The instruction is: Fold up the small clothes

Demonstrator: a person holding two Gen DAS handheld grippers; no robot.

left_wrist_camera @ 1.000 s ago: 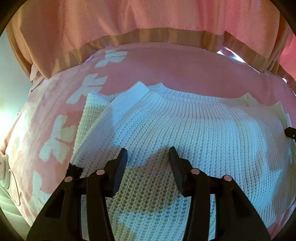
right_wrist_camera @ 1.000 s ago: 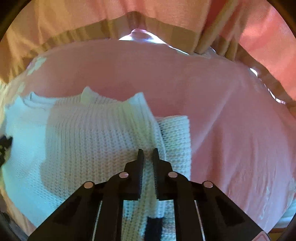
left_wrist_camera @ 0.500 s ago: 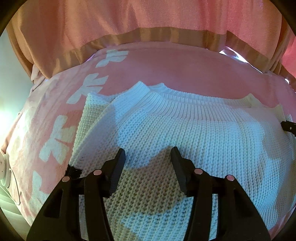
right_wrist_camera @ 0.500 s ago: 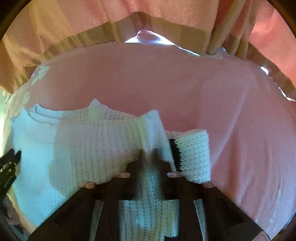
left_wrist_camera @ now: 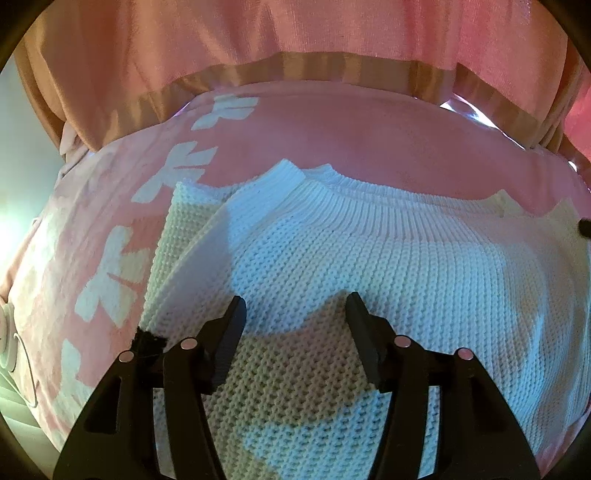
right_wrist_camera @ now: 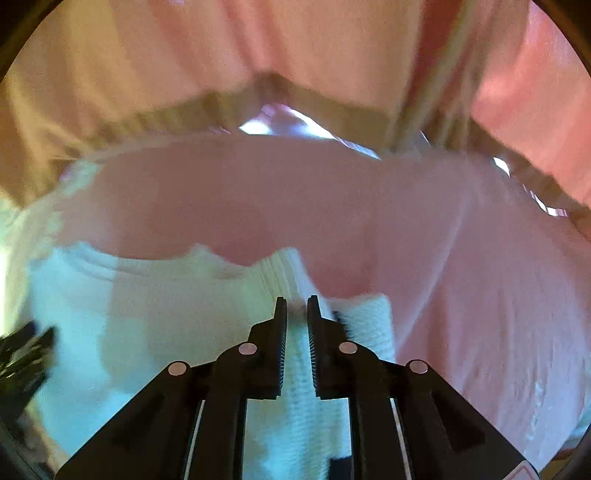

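Observation:
A white knit sweater [left_wrist_camera: 369,251] lies flat on a pink bedspread [left_wrist_camera: 332,140], neckline towards the far side and one sleeve folded in at the left. My left gripper [left_wrist_camera: 294,299] hovers over its lower middle, jaws wide and still opening, with nothing between them. In the blurred right wrist view, my right gripper [right_wrist_camera: 296,301] sits at the sweater's [right_wrist_camera: 166,314] folded right edge. Its jaws are opening by a narrow gap, and white knit shows in that gap without being pressed.
The bedspread has white bow prints [left_wrist_camera: 110,273] along its left side. Pink curtain-like fabric with a tan band [left_wrist_camera: 295,33] hangs behind the bed. A white device with a cable [left_wrist_camera: 7,343] lies at the left edge. Bare pink bedspread [right_wrist_camera: 461,277] lies right of the sweater.
The left jaws have spread a little wider without the gripper moving. The right gripper has lifted and tilted up from the sweater's edge, and its jaws have parted slightly.

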